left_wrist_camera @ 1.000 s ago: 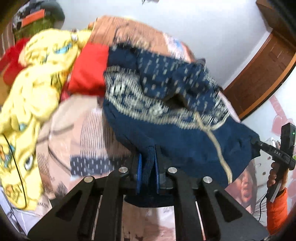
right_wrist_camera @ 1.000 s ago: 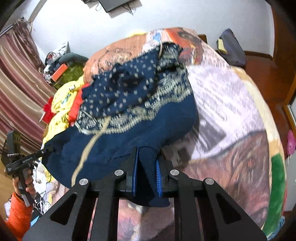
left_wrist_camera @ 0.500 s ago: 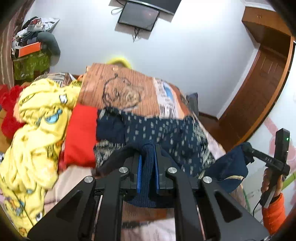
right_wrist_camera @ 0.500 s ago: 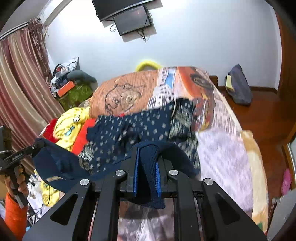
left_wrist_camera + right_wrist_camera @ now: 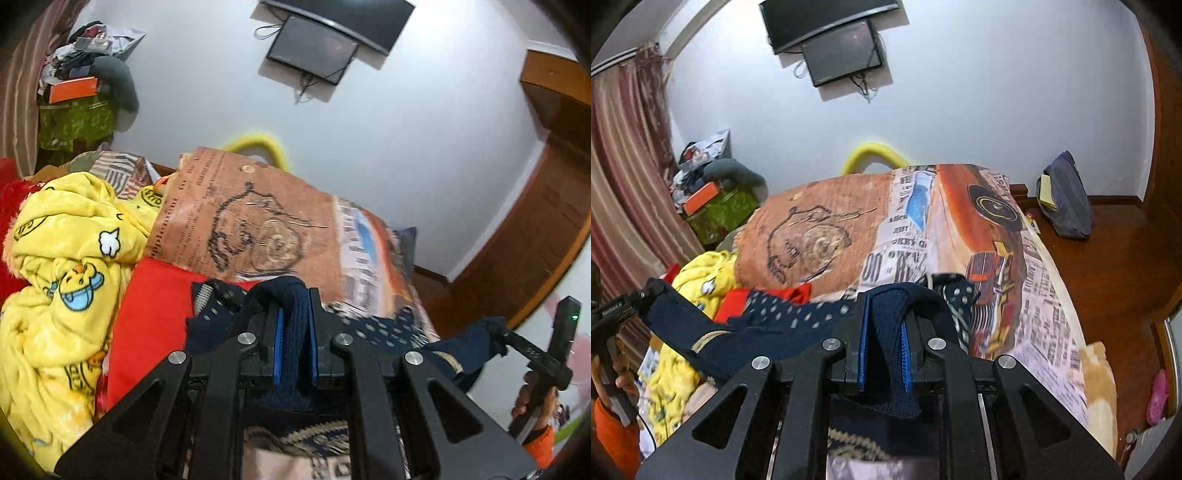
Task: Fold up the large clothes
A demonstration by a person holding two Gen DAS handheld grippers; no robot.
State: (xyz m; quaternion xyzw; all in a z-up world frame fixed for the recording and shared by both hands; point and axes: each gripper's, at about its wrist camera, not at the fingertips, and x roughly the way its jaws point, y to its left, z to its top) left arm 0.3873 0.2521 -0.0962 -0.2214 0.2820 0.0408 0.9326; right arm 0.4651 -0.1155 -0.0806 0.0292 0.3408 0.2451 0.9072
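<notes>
Both the left gripper (image 5: 294, 343) and right gripper (image 5: 884, 350) are clamped on bunched edges of the navy blue patterned knit garment (image 5: 783, 317), which hangs stretched between them above the newspaper-print bedspread (image 5: 1045, 295). Risk I'd guess: thick folds slipping from a pinch, or the hem snagging the yellow cartoon fleece (image 5: 62, 280) left of it.

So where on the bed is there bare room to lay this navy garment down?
Bare bedspread runs along the right, toward the wooden floor. The left is crowded: yellow blanket and red cloth. Both grippers grip the navy garment.
</notes>
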